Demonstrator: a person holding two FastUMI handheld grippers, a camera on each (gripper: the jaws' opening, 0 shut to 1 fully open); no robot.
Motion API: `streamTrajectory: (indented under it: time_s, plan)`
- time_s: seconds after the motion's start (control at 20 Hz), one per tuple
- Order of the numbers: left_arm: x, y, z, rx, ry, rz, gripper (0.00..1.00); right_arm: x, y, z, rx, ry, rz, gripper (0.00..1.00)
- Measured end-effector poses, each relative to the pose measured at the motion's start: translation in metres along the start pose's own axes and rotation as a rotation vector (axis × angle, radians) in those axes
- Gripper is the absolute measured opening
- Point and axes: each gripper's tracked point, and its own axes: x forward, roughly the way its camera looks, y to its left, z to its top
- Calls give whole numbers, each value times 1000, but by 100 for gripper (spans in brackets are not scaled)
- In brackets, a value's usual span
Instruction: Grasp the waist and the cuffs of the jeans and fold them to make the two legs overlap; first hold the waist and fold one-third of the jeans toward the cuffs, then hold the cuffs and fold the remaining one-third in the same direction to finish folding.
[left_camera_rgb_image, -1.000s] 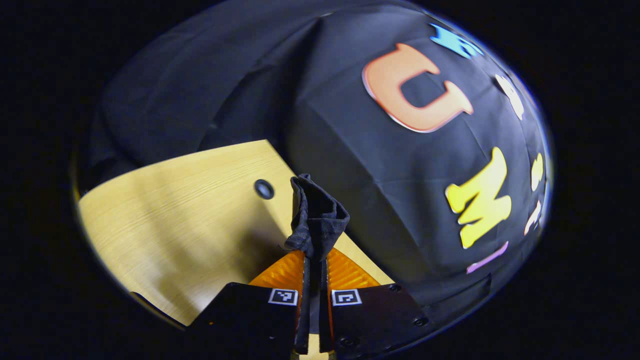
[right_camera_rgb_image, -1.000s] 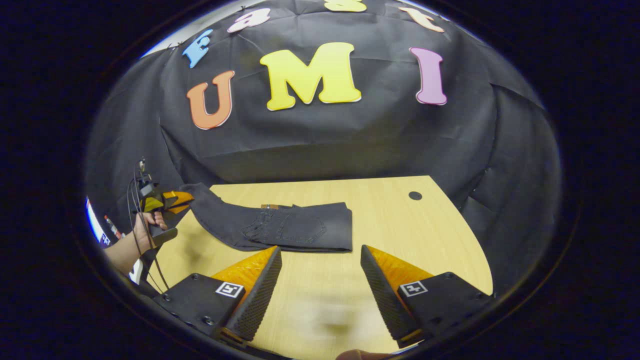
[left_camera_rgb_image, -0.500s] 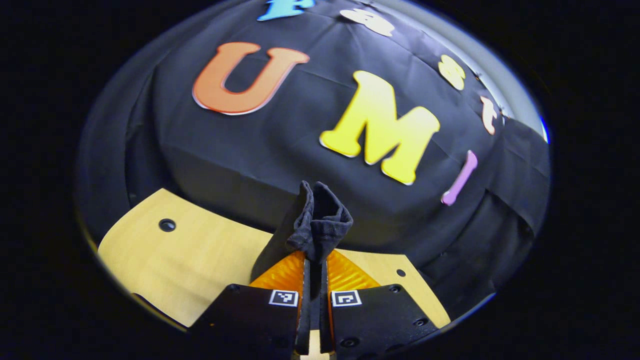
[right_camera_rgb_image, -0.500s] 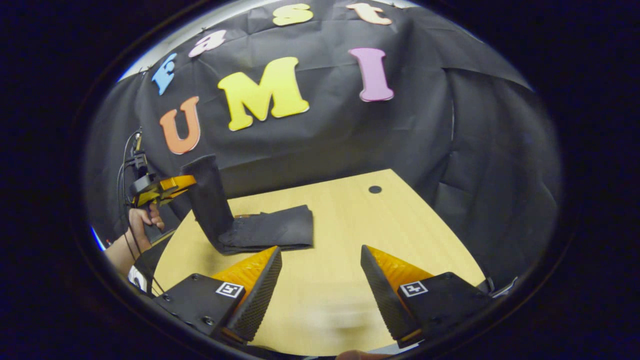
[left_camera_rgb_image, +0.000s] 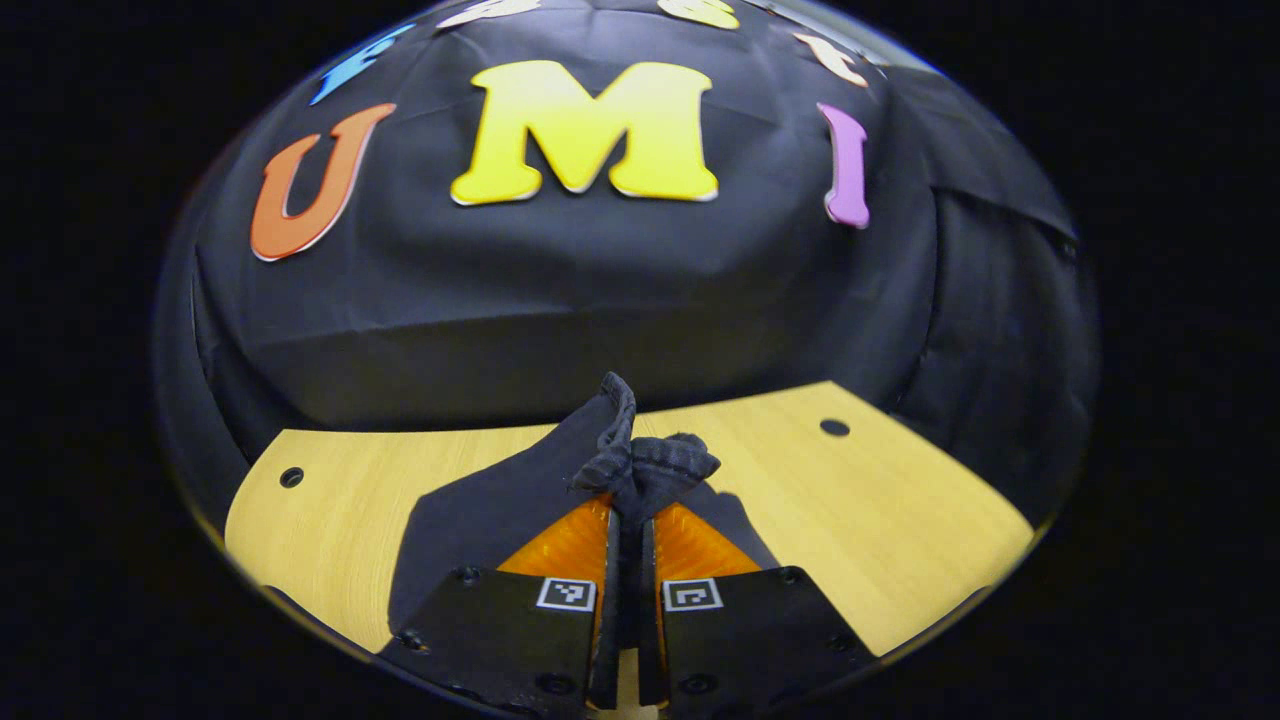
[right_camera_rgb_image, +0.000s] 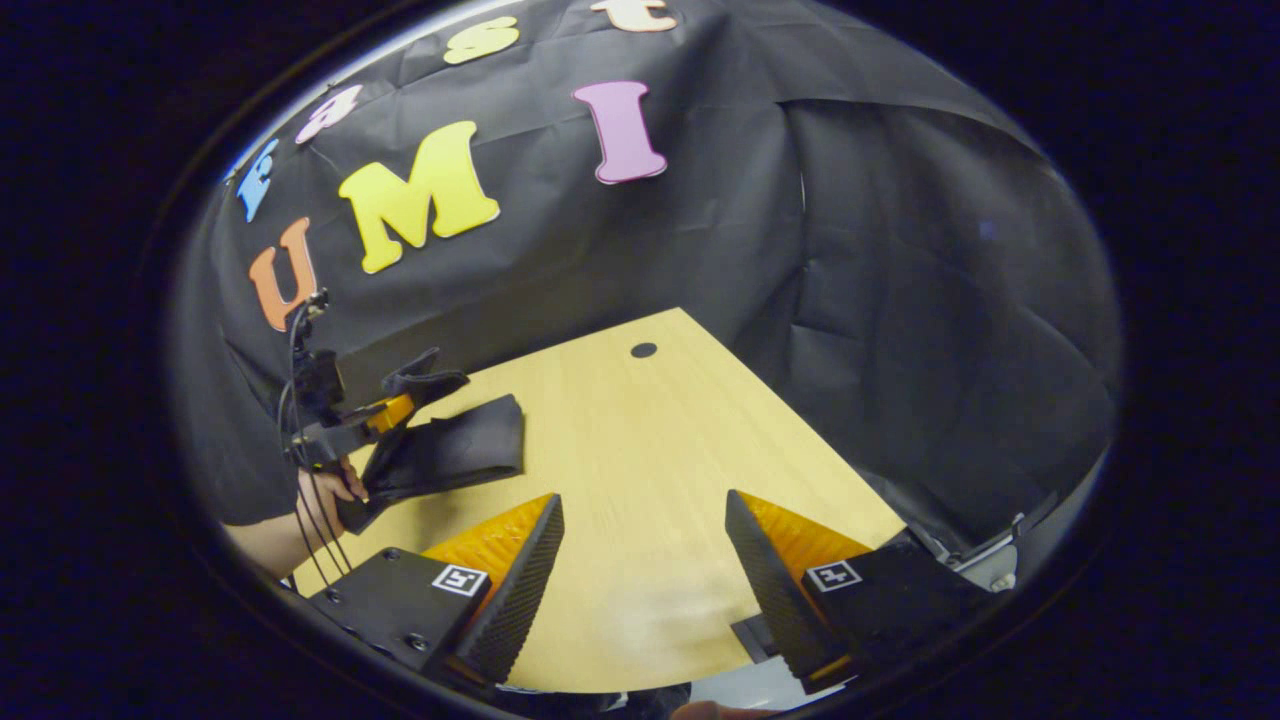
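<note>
Dark denim is bunched between the fingers of the left hand-held gripper (left_camera_rgb_image: 630, 520), and in the left gripper view we see those fingers pressed together on the cuff end of the jeans (left_camera_rgb_image: 640, 460), a crumpled tuft of fabric standing up just past the tips. From there the cloth falls away to the left and down onto the light wooden table (left_camera_rgb_image: 900, 520), spreading as a dark sheet over the near part of the top. We see a small round hole (left_camera_rgb_image: 834, 427) near the table's far right corner, another toward its far left corner.

In the right gripper view we look across the table (right_camera_rgb_image: 650, 480) from its near edge. The right hand-held gripper (right_camera_rgb_image: 640, 580) hovers above the bare wood with its fingers spread wide apart and nothing between them. Over at the table's left edge we see the left hand-held gripper (right_camera_rgb_image: 385, 412) held by a person's hand (right_camera_rgb_image: 320, 490), lifting the cuff end above the rest of the jeans (right_camera_rgb_image: 450, 455), which lie as a folded stack on the table, well apart from the right hand-held gripper
</note>
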Motion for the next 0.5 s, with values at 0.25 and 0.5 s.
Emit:
streamTrajectory:
  time_s: [0.25, 0.5]
  plan:
    - [25, -13, -47, 45, 73, 57, 14, 10, -6, -3, -45, 43, 6, 99]
    - [22, -18, -51, 77, 74, 114, 31, 32, -3, 3, -73, 58, 36, 99]
